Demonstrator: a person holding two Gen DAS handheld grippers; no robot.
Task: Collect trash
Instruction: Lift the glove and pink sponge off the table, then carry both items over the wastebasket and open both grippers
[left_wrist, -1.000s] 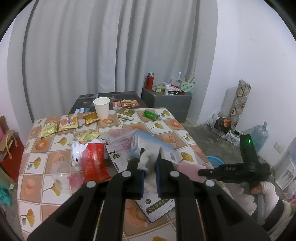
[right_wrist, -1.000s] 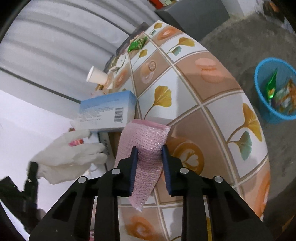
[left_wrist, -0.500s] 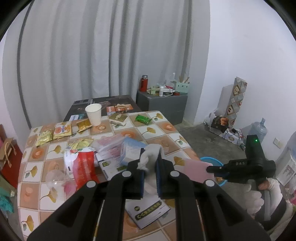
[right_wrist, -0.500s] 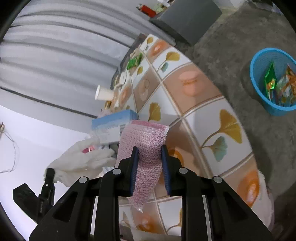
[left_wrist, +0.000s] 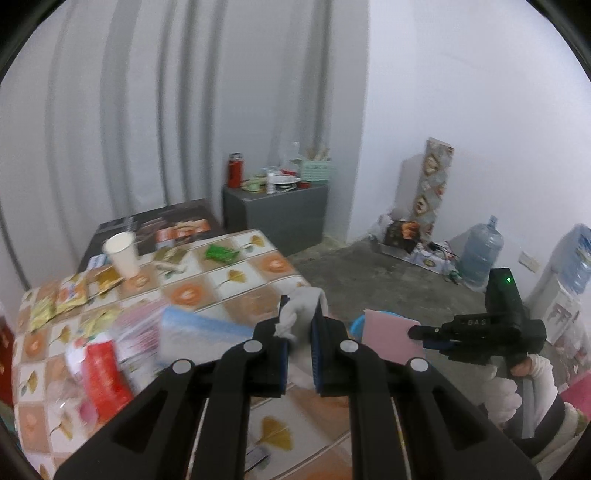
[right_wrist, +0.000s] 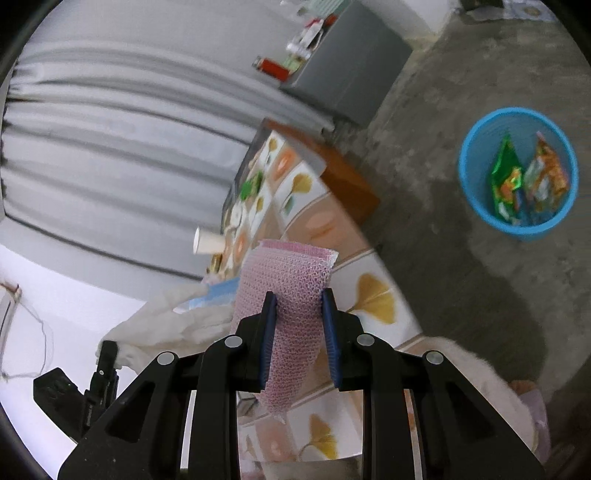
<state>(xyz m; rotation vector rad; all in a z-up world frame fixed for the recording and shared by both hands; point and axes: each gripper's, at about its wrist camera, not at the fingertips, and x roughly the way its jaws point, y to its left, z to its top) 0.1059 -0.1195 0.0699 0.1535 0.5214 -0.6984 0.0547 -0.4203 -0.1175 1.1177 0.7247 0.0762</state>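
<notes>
A: Trash is in both grips. On the left, the left gripper (left_wrist: 298, 345) has its jaws narrow, pinched on a crumpled white tissue (left_wrist: 300, 309), above the edge of the tiled, ginkgo-patterned tabletop (left_wrist: 236, 275).

B: And the other side?

A: The right gripper (right_wrist: 300, 325) has its jaws clamped on a pink mesh foam sleeve (right_wrist: 286, 291), which hangs out past the pads above and below. From the left wrist view it sits to the right, held out level over the floor.

B: So which step is this?

A: I'd say the carry to the bin. The round blue plastic basket (right_wrist: 476, 201) stands on the concrete floor, well apart from the sleeve, with a few snack wrappers already inside.

B: What does the next move need?

A: Bring each load above the basket's mouth before letting go; both pieces are light and could drift wide. Both grippers tilt somewhat downward, the right one rolled so the tabletop looks slanted. Plenty of wrappers and a white paper cup (left_wrist: 122, 254) remain on the tabletop.
</notes>
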